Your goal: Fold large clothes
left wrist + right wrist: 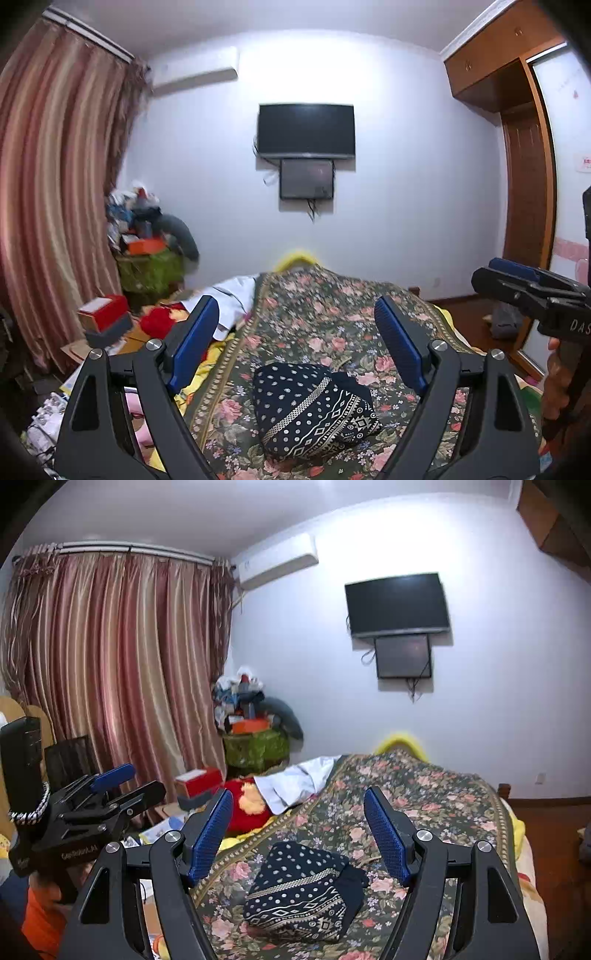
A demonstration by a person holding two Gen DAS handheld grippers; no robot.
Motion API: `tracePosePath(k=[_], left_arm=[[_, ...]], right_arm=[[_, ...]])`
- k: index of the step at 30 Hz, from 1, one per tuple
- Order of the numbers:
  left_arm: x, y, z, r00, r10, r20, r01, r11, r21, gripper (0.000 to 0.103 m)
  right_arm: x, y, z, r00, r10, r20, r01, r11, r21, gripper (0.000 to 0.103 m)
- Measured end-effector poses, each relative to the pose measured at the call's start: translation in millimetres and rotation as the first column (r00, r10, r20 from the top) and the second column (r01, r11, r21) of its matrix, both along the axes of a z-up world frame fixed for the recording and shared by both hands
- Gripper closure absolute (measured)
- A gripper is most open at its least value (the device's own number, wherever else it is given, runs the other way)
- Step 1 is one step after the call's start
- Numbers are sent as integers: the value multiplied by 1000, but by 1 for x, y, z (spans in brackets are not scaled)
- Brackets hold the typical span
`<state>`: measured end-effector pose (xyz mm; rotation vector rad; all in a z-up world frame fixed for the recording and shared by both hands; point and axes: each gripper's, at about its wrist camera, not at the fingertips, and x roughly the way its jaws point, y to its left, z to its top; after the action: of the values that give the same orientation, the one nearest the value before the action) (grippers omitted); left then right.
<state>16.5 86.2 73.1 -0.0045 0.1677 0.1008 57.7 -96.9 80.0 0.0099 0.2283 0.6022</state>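
A folded dark navy garment (pixel 314 410) (pixel 303 890) with white dots and patterned bands lies as a compact bundle on the floral bedspread (pixel 325 317) (pixel 424 794). My left gripper (pixel 297 332) is held above the bed, pointing nearly level, open, with nothing between its blue pads. The garment lies lower down, ahead of it. My right gripper (pixel 299 830) hovers beside it in the same pose, open and empty. Each gripper shows in the other's view: the right gripper (pixel 495 275) at the right edge, the left gripper (pixel 129 782) at the left edge, held by a hand.
A white cloth (pixel 236 295) (pixel 295 779) and a red plush (pixel 247 805) lie at the bed's far left. Beyond are a red box (pixel 107 310), a cluttered green stand (pixel 151 269), striped curtains (pixel 110 664), a wall TV (pixel 306 129) and a wooden wardrobe (pixel 528 166).
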Motion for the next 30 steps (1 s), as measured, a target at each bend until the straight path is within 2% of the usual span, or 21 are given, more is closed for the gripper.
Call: tracePosePath(k=[2,4,6,10,13,30], left_arm=[[-14,-8,-2,1000,13,16,-13,1000,-4,16],[-23,-13,-6,1000,11,17,-10,1000,-7,14],[-28,-16,-12,1000,18,21,-18,1000,-7,10],[-27,-20,-21,1000,23,0,-23,1000,-3,8],[-28,-22,-24,1000,19,-10,-20,1000,-8,8],[-28,-18,-28,1000,19,-16,-19,1000,-21,7]], right_arm=[[-18,0,-2,1000,-21,16,21,1000,-2,31],[-29,-1,-6,999,-41,24,42,999,-10,23],[-43,-2,-9,997,-65,42,65,998,-18,8],[-54,1,-14,994,-92,59,95,994,-59,6],[-57,0,-14,992,-106,63,109,992,-59,0],[-44,3,-23,994,-112,21,113,991,-73,0]])
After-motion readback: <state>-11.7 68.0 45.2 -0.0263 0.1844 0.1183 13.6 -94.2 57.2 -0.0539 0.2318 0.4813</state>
